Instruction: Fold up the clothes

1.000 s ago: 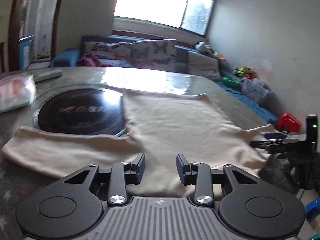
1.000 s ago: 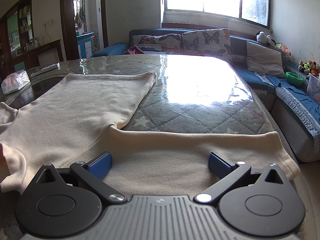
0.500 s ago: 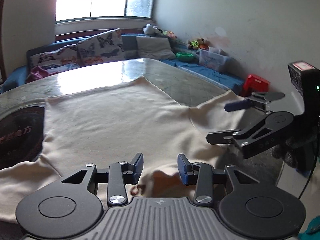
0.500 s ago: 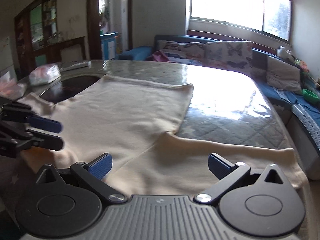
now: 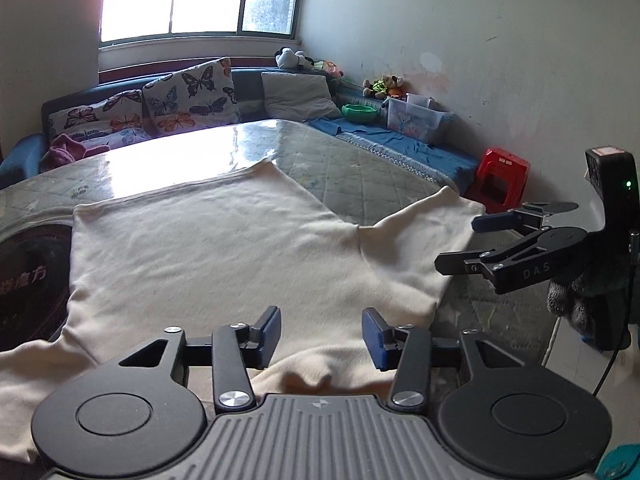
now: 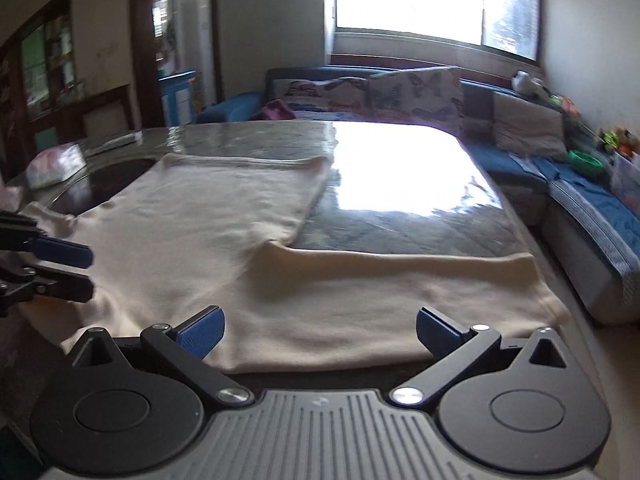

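A cream long-sleeved top point(image 5: 216, 240) lies spread flat on the table, body toward the far side and sleeves out to both sides. My left gripper point(image 5: 319, 334) hovers open above the rumpled near edge at the neckline, nothing between its blue pads. My right gripper point(image 6: 318, 330) is wide open over the right sleeve point(image 6: 380, 292), close to the sleeve's near edge. It also shows at the right of the left wrist view as the right gripper point(image 5: 476, 240), beside the sleeve's end. The left gripper point(image 6: 80, 272) enters the right wrist view from the left edge.
The table point(image 6: 400, 184) has a glossy quilted cover and a dark round inset point(image 5: 24, 276) at the left. A tissue pack point(image 6: 56, 164) lies at the far left. A sofa with butterfly cushions point(image 5: 188, 92) runs along the wall. A red stool point(image 5: 500, 176) stands to the right.
The left gripper has swung right, from facing the dark inset and left sleeve to the neckline and right sleeve. The right gripper has turned left and pulled back. Both stayed open.
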Demonstrator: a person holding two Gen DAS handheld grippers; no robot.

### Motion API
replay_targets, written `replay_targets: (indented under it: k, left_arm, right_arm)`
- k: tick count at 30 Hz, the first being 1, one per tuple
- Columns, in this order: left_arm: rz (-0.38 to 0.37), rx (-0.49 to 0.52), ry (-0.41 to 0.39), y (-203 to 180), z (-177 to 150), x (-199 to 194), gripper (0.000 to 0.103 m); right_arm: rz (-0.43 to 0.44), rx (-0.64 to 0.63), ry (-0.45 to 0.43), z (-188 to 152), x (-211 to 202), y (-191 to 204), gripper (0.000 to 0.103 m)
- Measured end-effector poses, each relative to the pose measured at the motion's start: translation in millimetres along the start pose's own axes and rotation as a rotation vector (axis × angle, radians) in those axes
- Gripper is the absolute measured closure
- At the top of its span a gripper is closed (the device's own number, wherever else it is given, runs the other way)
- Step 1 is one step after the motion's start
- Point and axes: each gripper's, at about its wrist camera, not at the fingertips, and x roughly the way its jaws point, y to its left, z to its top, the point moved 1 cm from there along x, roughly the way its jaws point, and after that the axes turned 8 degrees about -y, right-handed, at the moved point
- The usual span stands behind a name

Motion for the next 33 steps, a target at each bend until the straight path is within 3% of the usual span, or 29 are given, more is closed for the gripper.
replay_targets:
  k: [10,20,29,31,33]
  left_arm:
    - [-0.011,0.009,0.028,-16,8,25,0.047]
    - [0.010,0.008,0.061,-20,9,36,0.047]
    - [0.010,0.012,0.065,-22,7,38,0.046]
    - [0.009,0.013,0.067,-23,6,39,0.046]
    - [0.007,0.015,0.067,-23,6,39,0.046]
  right_arm:
    - [-0.198,0.197,0.015,-1,1,-74,0.008]
    - [-0.293,0.239,0.031,-3,12,-102,0.022]
    - [-0.339,0.231,0.036,-5,17,-109,0.047]
    - [-0.350,0.231,0.036,-5,16,-111,0.058]
    - [-0.351,0.240,0.029,-5,14,-114,0.062]
